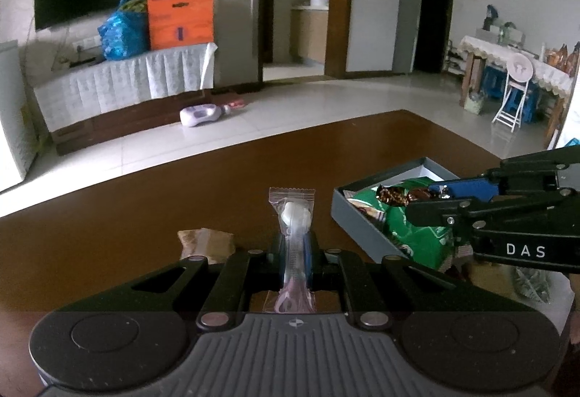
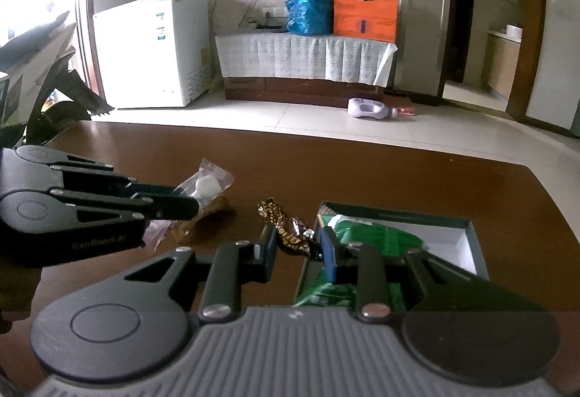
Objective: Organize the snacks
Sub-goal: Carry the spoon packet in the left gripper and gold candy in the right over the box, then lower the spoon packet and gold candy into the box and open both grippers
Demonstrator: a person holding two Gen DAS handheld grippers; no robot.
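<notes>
In the left wrist view, jaws of the left gripper (image 1: 294,261) pinched a crinkly clear packet (image 1: 293,216) above the glossy brown table (image 1: 217,187), beside a grey box (image 1: 357,221). In the right wrist view, the right gripper (image 2: 298,245) clasped a shiny brown candy (image 2: 290,234) at the box's edge; only here did the box's white floor (image 2: 449,245) show.

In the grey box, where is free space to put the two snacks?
The grey box is bare at its far right corner, white floor bordered by the walls and the green bag. The near left part is crowded by that bag. The table beyond the box is bare too.
</notes>
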